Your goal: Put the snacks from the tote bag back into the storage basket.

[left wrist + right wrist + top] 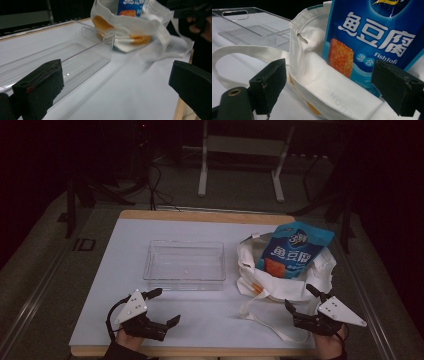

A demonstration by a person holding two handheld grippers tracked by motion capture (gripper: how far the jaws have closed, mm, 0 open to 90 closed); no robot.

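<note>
Here the bench (100, 320) carries a white sheet over its wooden top, and on it, going down in size, lie a white cloth bag (280, 277) at the right and a clear plastic tray (184, 265) at the middle, well apart from each other. The bag sits slumped with its mouth toward the person, and a blue snack pouch (295, 247) with white characters and an orange square stands out of that mouth, leaning back; in the right gripper view the pouch (372, 37) rises just behind the bag's rim (332, 87). A white strap (260, 312) trails from the bag over the sheet toward the near edge. The tray stands empty and upright. The left gripper (162, 307) rests near the front edge, just below the tray, its jaws wide apart with nothing between them. The right gripper (300, 297) sits just in front of the bag, jaws likewise spread, the bag's rim lying between them in its own view but not pressed by either pad
</note>
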